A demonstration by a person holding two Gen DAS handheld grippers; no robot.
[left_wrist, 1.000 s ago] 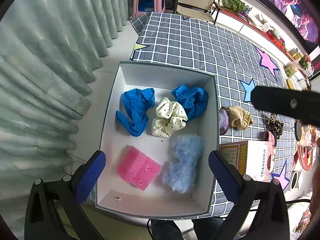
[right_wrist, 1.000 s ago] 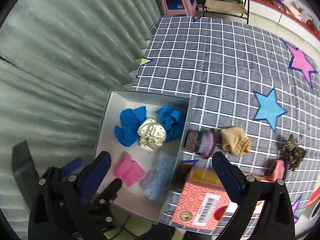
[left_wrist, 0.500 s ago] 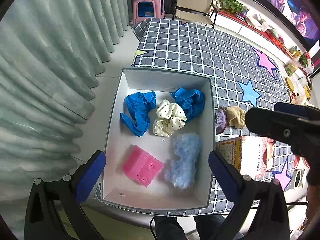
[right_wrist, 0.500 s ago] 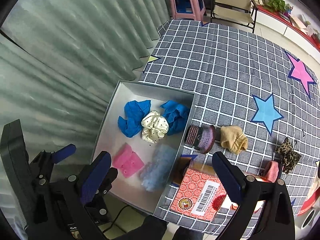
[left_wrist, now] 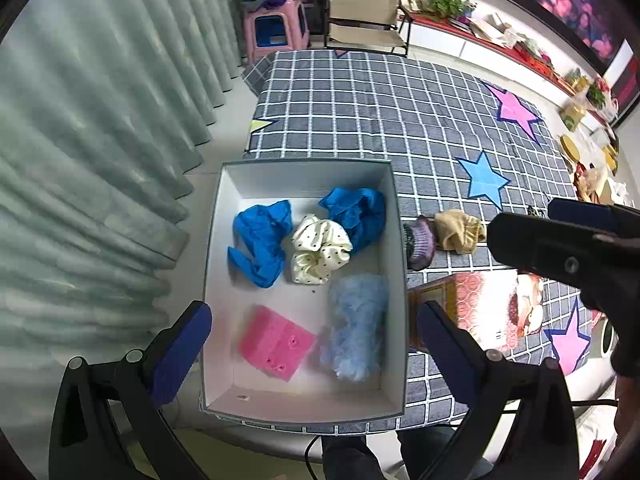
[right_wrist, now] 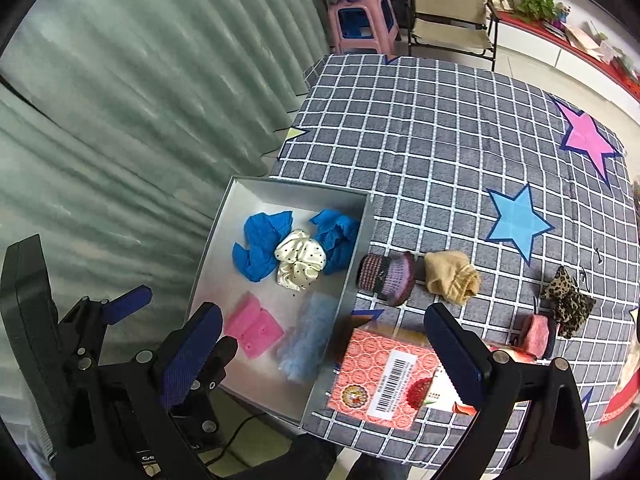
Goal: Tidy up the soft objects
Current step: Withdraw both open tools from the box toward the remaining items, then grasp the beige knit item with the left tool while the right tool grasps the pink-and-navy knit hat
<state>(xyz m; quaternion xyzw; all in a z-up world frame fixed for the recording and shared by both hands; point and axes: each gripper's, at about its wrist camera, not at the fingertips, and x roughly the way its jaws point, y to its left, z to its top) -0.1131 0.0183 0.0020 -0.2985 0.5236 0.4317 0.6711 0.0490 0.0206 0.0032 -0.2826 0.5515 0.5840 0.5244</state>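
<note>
From the left wrist camera, the left gripper [left_wrist: 312, 340] hangs above the near end of the white box [left_wrist: 394, 216], its blue-padded fingers spread wide with nothing between them. In the box lie two crumpled blue cloths [left_wrist: 260, 242], a cream dotted scrunchie [left_wrist: 318, 254] between them, a pink sponge [left_wrist: 274, 344] and a fluffy light-blue piece [left_wrist: 356, 332]. Just outside the box's right wall, on the checked tablecloth [left_wrist: 380, 100], sit a purple knitted piece [left_wrist: 418, 242] and a tan cloth [left_wrist: 456, 228]. A red patterned carton [left_wrist: 476, 306] stands against that wall. The black body of the right gripper [left_wrist: 560, 248] crosses the right side, hiding part of the table.

From the right wrist camera, the right gripper [right_wrist: 320, 352] is held over the box's near corner and the carton [right_wrist: 384, 380], jaws wide apart and empty. Beyond it lie the purple piece [right_wrist: 386, 278], the tan cloth [right_wrist: 450, 276], a leopard-print scrunchie [right_wrist: 568, 300] and a small pink pad [right_wrist: 536, 330]. The left gripper's frame fills the lower left. Green curtains [right_wrist: 140, 100] hang beside the table
</note>
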